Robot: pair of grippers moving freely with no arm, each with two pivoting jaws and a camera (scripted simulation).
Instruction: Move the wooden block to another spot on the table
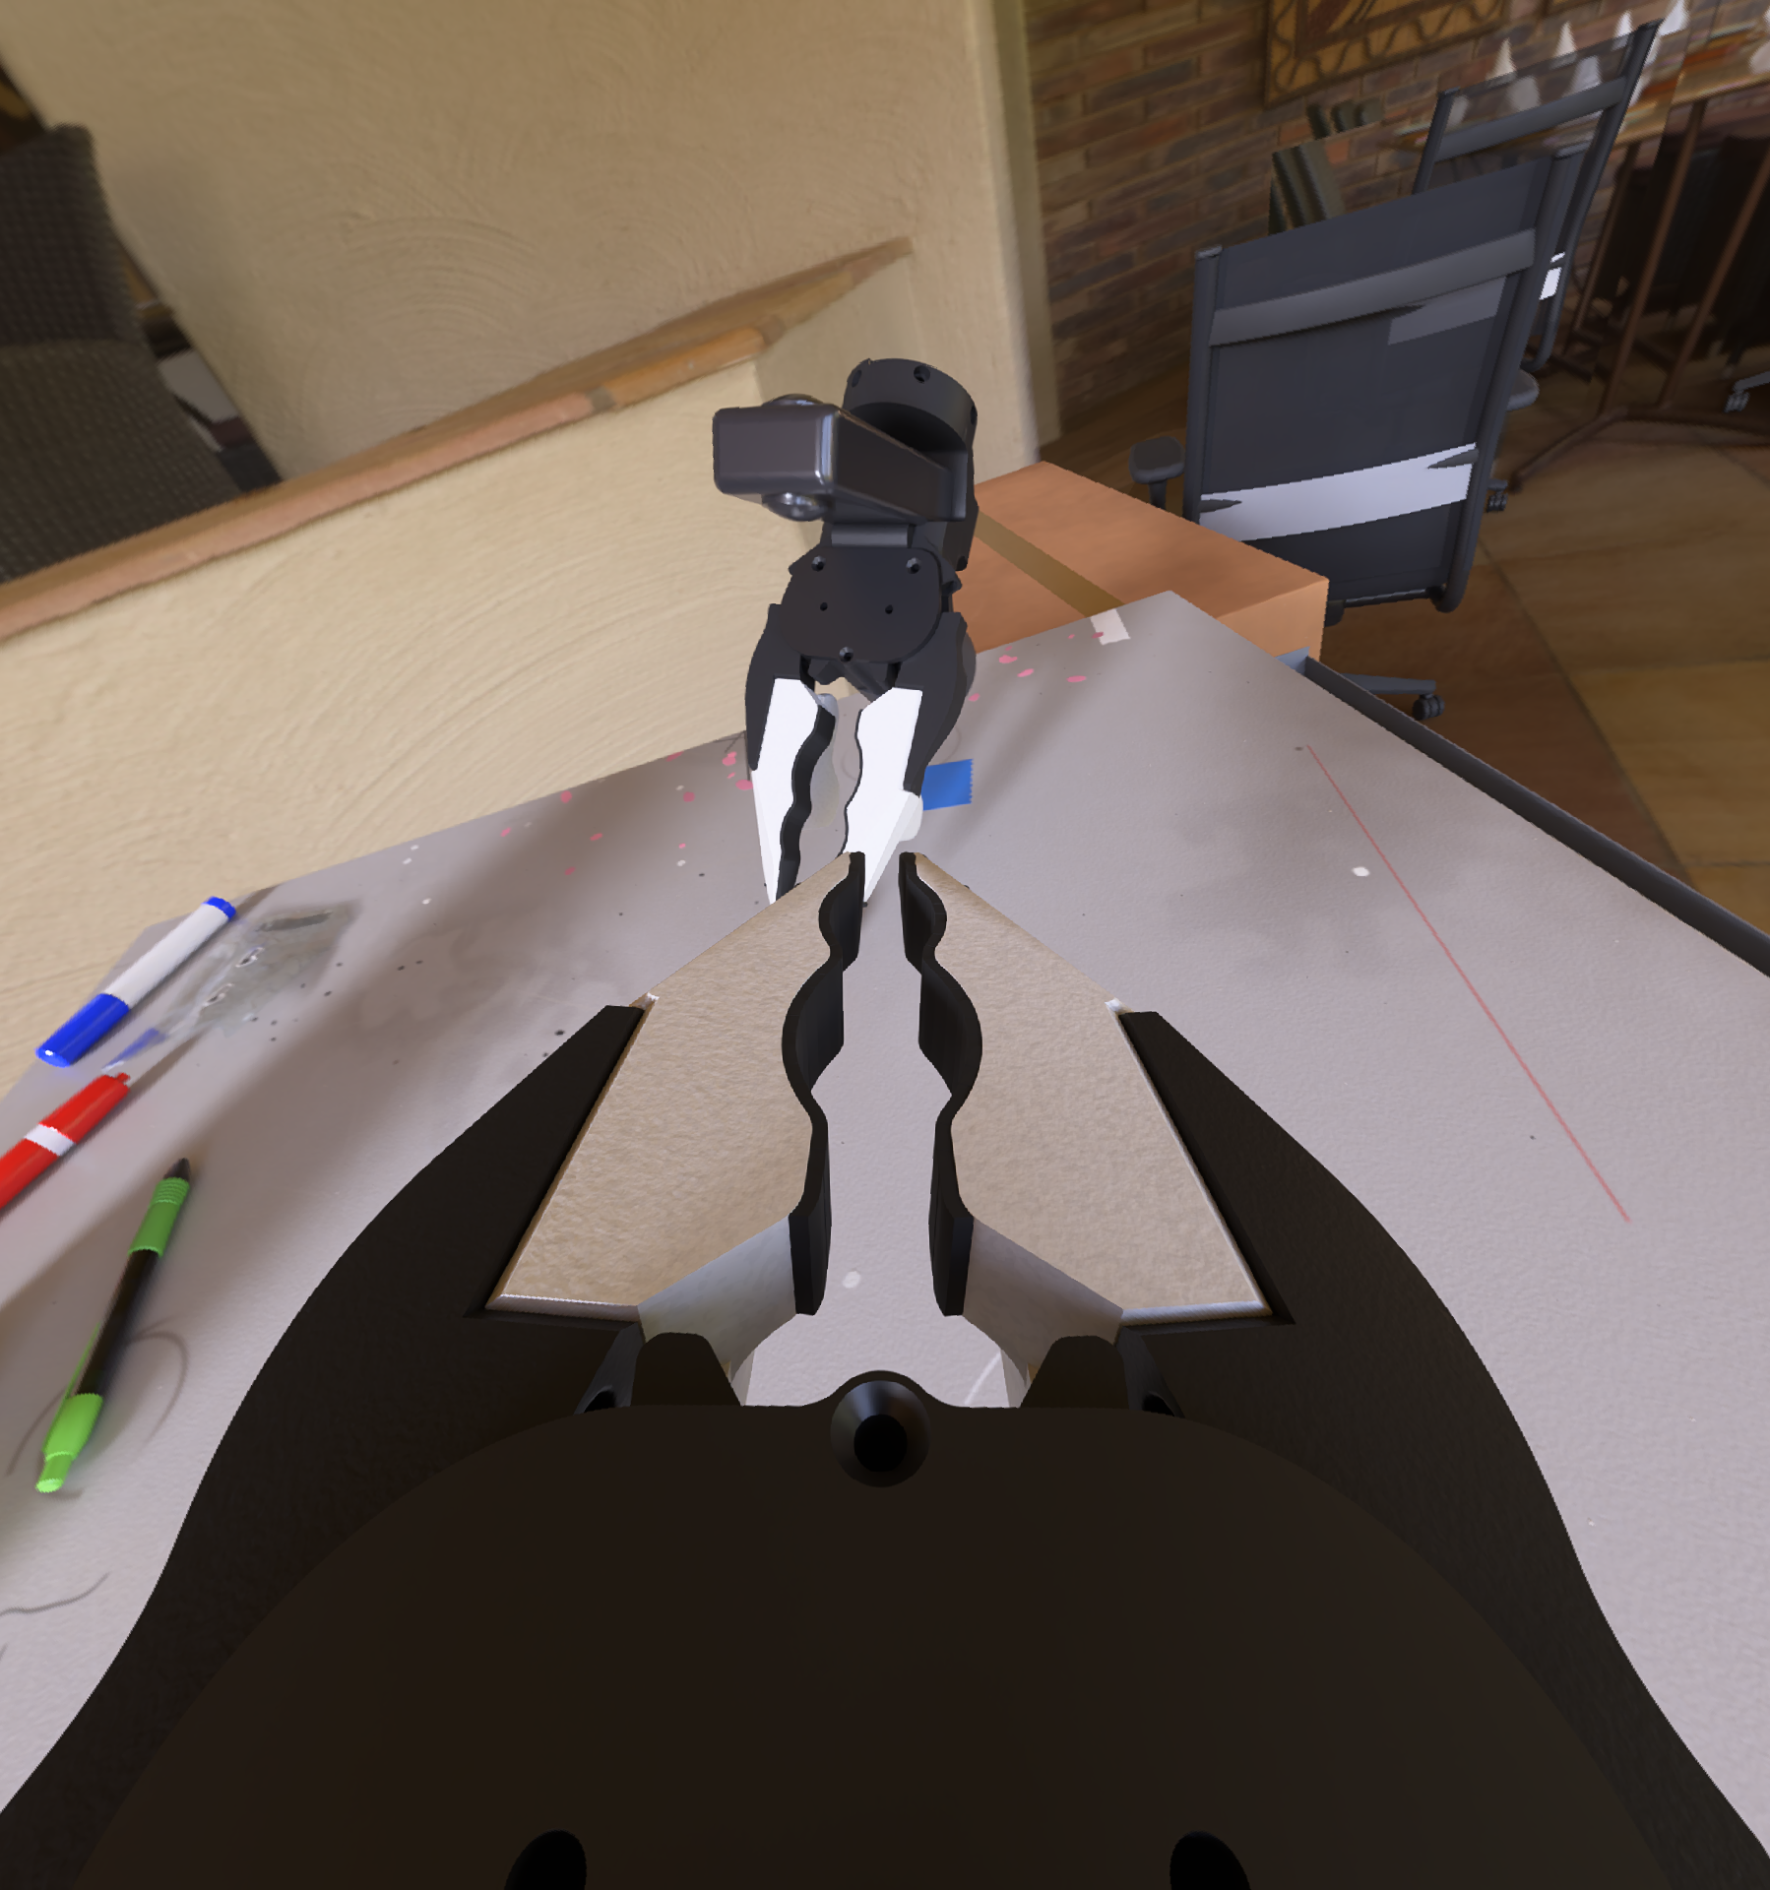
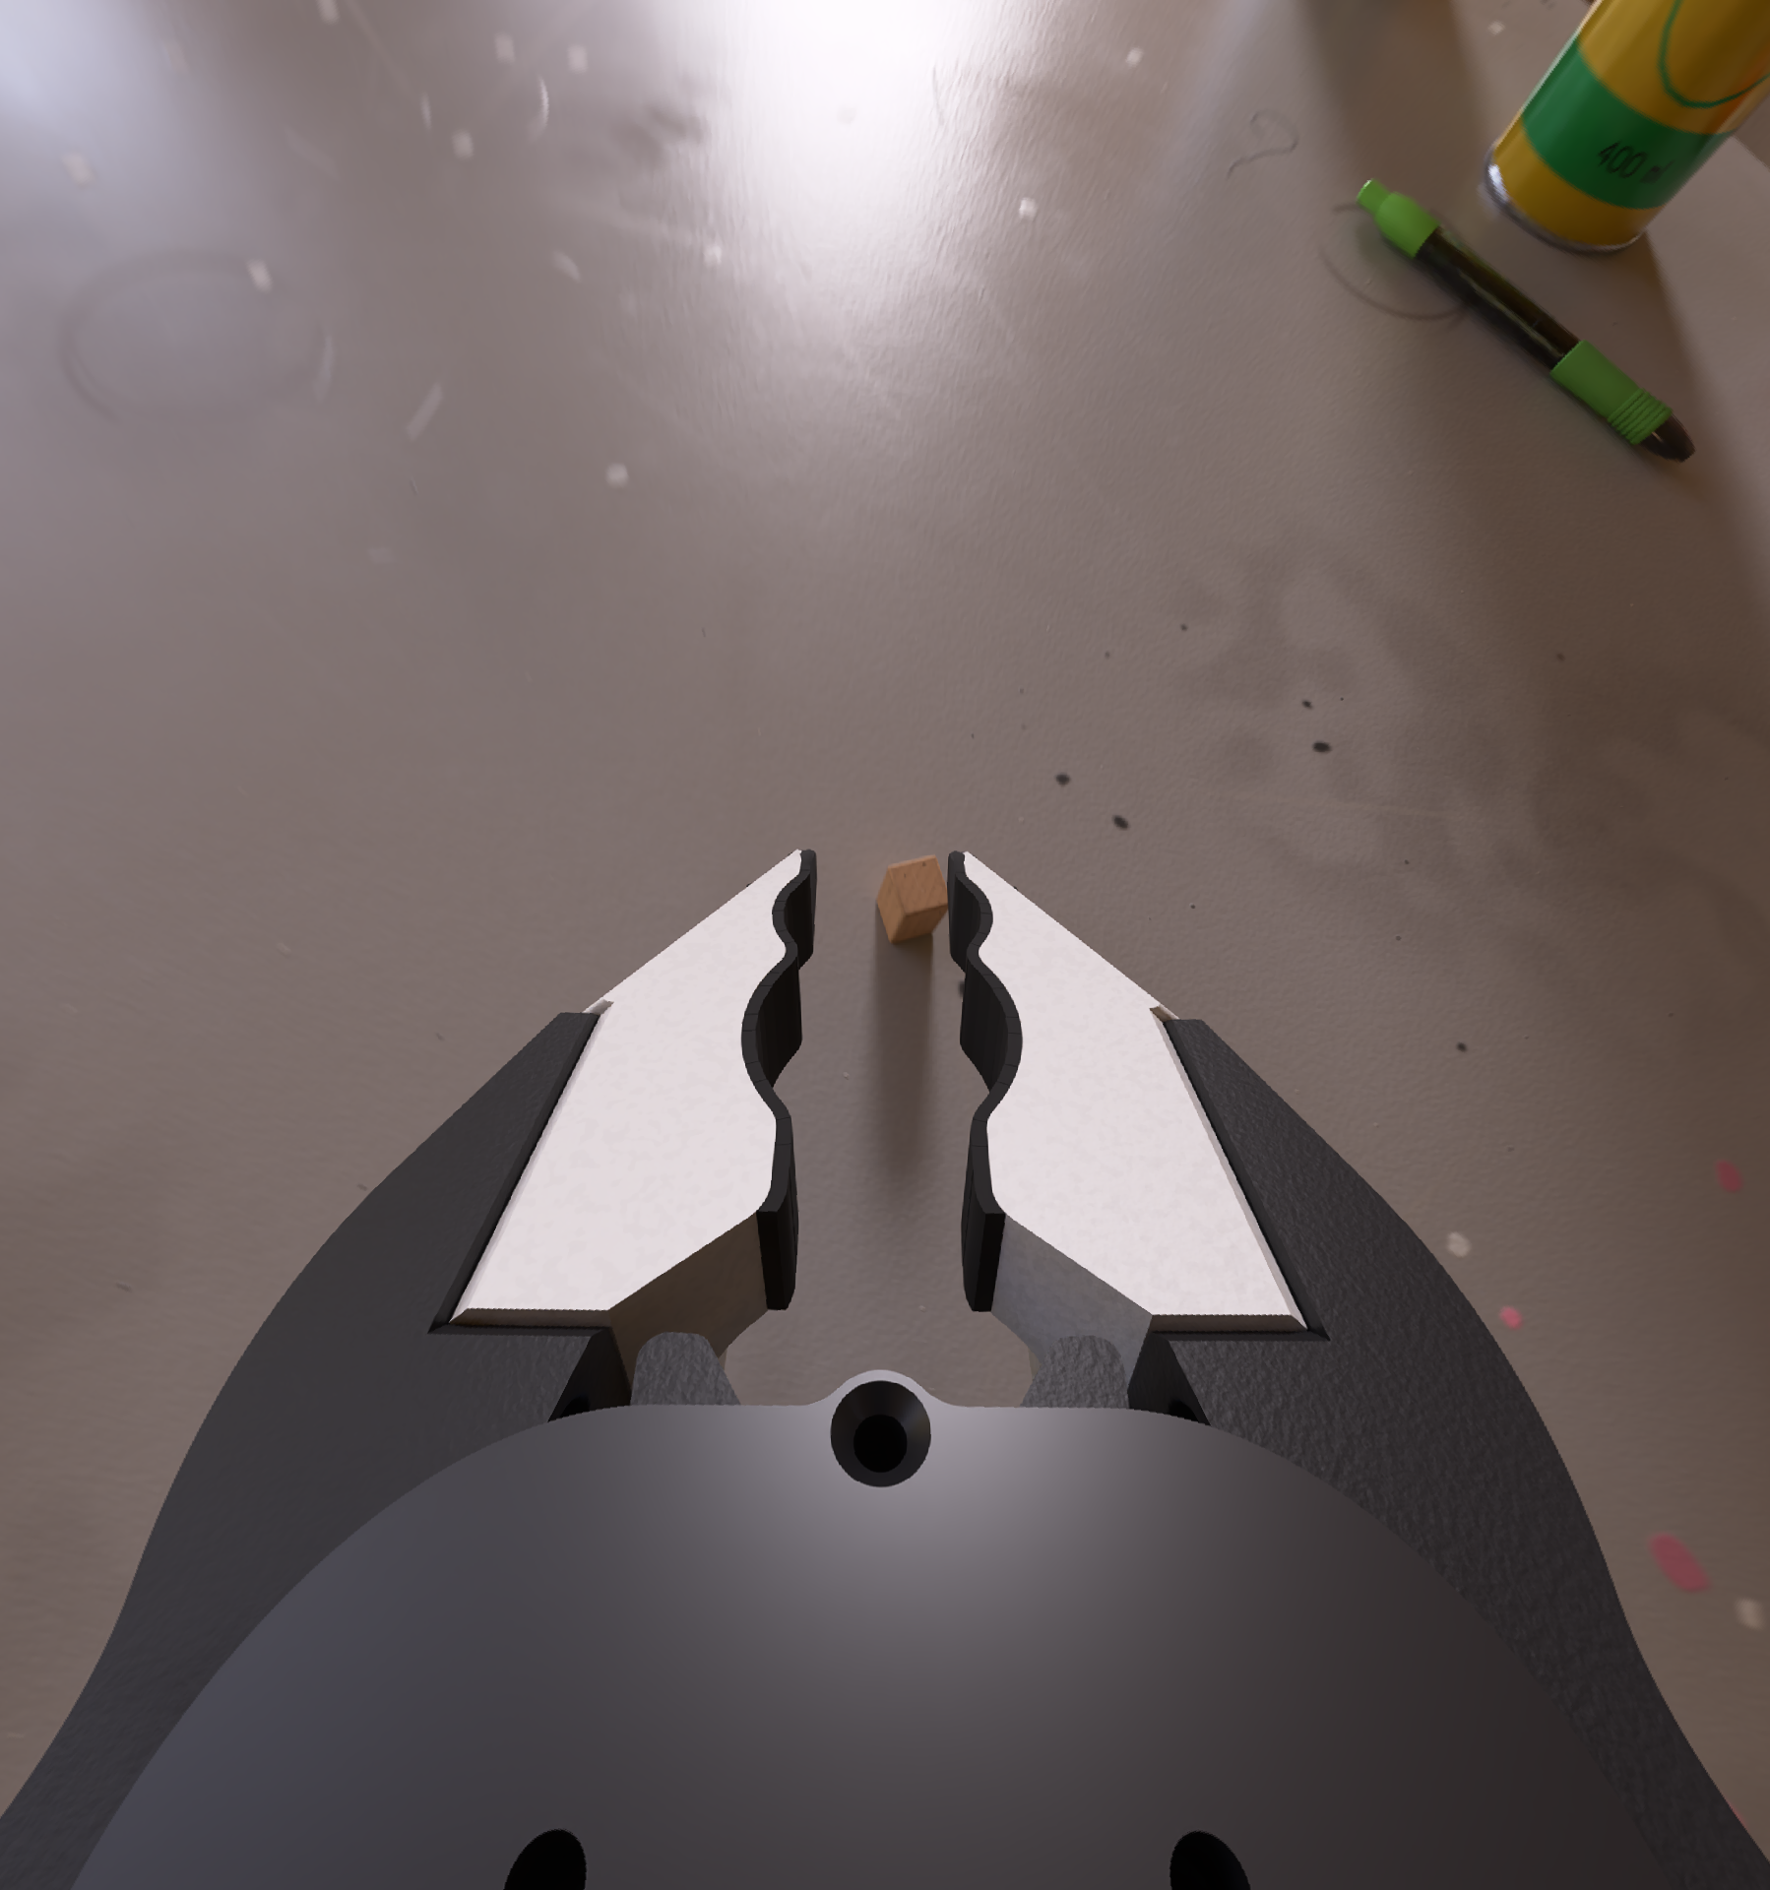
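Wooden block (image 2: pixel 909 898): small and tan, it sits on the grey table (image 2: pixel 451 665). In your right wrist view it shows between the fingertips, closer to the right-hand one; whether that finger touches it you cannot tell.
Right gripper (image 2: pixel 881 869): your jaws are parted with a clear gap and grasp nothing. From the left wrist view you see this gripper (image 1: pixel 822 869) pointing steeply down at the table, white fingers apart.
Left gripper (image 1: pixel 881 869): your jaws stand slightly apart, released, with only bare table between them. The tips point toward the other gripper.
Block in left view: you cannot make it out there.
Green pen (image 2: pixel 1520 312): lies flat, well apart from the block, near the far right; it also shows at the left side of the left wrist view (image 1: pixel 114 1330).
Spray can (image 2: pixel 1617 123): yellow and green, upright, just beyond the green pen.
Red marker (image 1: pixel 27 1161): lies near the left edge.
Blue marker (image 1: pixel 139 977): lies just beyond the red one.
Chair (image 1: pixel 1362 409): dark, past the table's far end.
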